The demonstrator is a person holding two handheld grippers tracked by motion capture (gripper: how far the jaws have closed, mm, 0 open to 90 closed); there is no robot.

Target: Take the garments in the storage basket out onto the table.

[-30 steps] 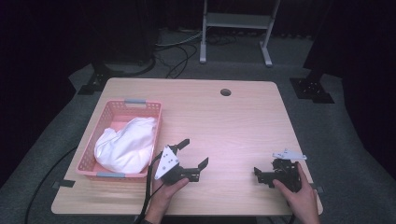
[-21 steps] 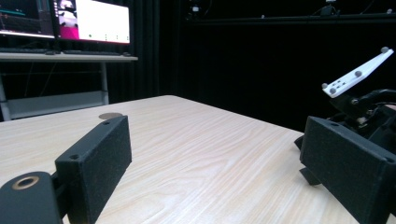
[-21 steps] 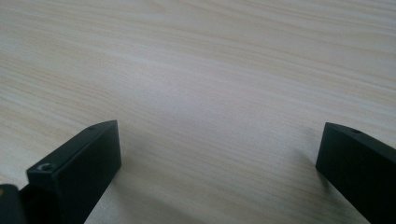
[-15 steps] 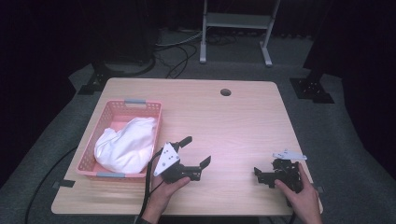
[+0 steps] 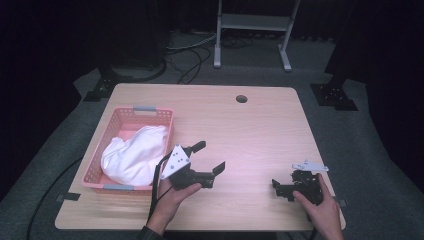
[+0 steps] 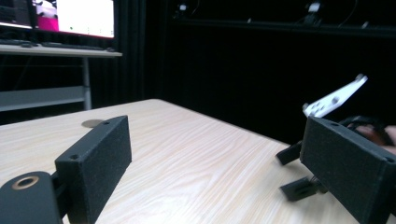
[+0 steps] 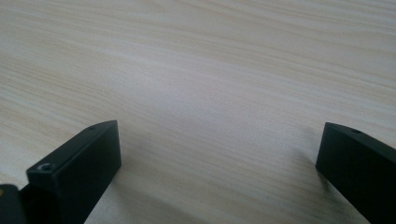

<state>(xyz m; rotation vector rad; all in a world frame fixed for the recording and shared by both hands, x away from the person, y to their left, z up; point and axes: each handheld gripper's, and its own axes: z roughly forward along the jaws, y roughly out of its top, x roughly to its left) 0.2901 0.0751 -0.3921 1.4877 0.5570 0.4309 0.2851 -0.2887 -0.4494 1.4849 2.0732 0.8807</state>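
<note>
Tongs first: the left tongs (image 5: pixel 209 156) hang spread and empty above the tabletop (image 5: pixel 260 130); the right tongs (image 5: pixel 281 189), also spread, sit low. Leftward, probably crumpled, white cloth (image 5: pixel 134 155) fills the pink basket (image 5: pixel 143 110), nearer the left hand (image 5: pixel 175 192).

One desk (image 5: pixel 260 125) carries the things, and it has one round hole (image 5: pixel 241 98) near its far edge. One pink basket (image 5: pixel 120 117) stands on it, with one white cloth (image 5: pixel 134 155) bundled inside. Two claws are over the desk: the left claw (image 5: pixel 210 156) and the right claw (image 5: pixel 280 189), each with two black jaws standing apart. Two hands hold them, one hand (image 5: pixel 175 195) on the left and one hand (image 5: pixel 322 210) on the right. One metal stand (image 5: pixel 252 22) stands on the floor beyond the desk.
</note>
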